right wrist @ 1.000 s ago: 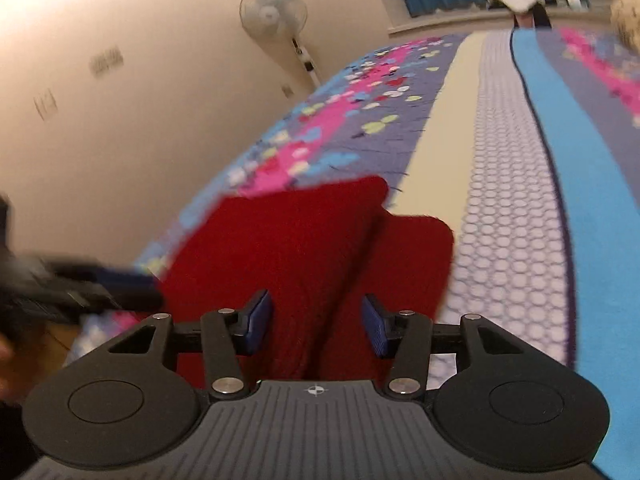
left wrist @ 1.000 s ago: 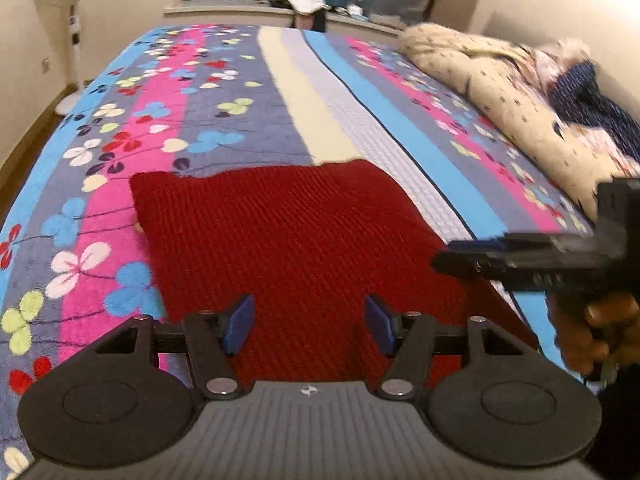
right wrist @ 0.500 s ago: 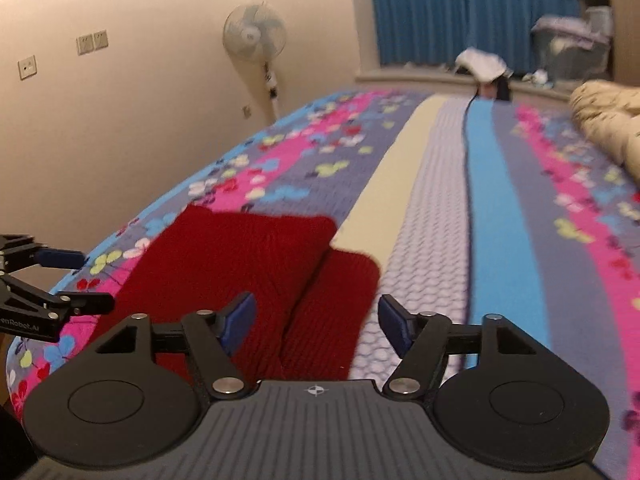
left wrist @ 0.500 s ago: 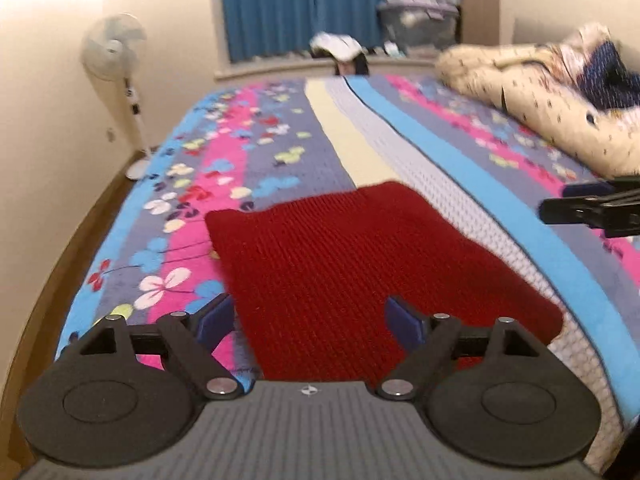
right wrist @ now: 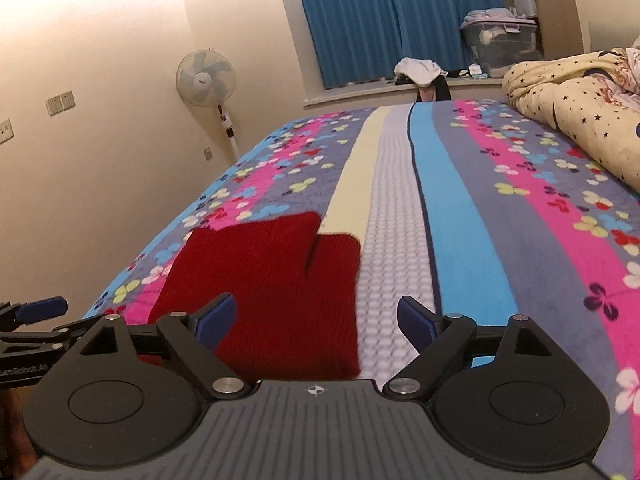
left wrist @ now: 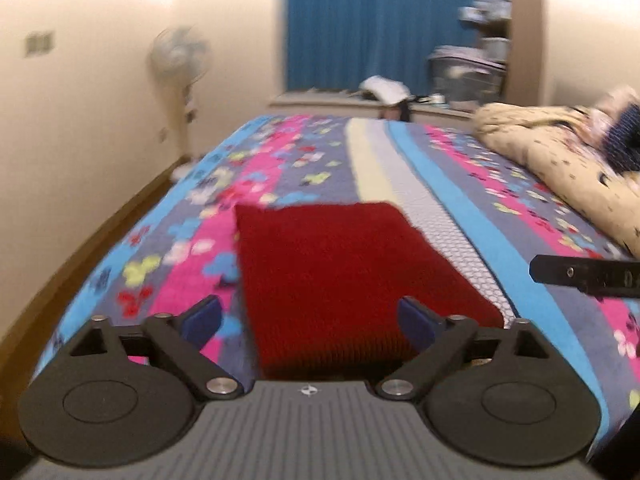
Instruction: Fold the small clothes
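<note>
- Now both jaws have just been opening: left hand-held gripper (left wrist: 308,320) and right hand-held gripper (right wrist: 316,318) stand apart, empty.
- Ahead of them, the red knit (left wrist: 340,264) lies folded on the bed (right wrist: 460,208); this fold looks finished.

Only one piece of lettering could be read — white print along the black body of the left tool (right wrist: 30,322), seen at the left edge of the right wrist view, spelling roughly "GenRobot.AI", its first letter cut off. The badge at the hub of the standing fan (right wrist: 205,78) was too small to read.
</note>
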Motion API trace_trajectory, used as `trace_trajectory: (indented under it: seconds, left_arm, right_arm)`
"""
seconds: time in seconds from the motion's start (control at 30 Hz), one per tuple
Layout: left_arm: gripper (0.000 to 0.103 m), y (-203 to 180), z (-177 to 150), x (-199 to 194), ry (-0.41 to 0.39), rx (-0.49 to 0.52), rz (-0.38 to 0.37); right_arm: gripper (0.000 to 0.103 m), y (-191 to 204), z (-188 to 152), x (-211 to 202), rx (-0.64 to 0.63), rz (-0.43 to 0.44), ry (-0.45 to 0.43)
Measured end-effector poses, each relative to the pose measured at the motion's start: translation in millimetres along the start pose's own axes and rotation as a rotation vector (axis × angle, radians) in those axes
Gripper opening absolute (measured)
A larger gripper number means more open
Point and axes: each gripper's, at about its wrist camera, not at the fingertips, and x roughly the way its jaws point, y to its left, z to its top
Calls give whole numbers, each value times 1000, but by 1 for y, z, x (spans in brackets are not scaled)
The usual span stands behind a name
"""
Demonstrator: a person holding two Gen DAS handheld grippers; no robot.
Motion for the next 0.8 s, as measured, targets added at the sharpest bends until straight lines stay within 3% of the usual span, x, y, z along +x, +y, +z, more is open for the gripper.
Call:
trace_trajectory:
  seconds: [0.23, 0.4, 0.8]
  left_arm:
    - [99, 4, 1, 19, 94, -27, 36]
    - [100, 7, 0, 34, 146, -17, 47]
    - [101, 5, 1, 48, 160, -27, 49]
  right_arm:
    - [91, 28, -6, 10, -175, -7, -32]
    - [91, 33, -7, 20, -201, 2, -17]
    - [91, 40, -7, 40, -208, 30, -13]
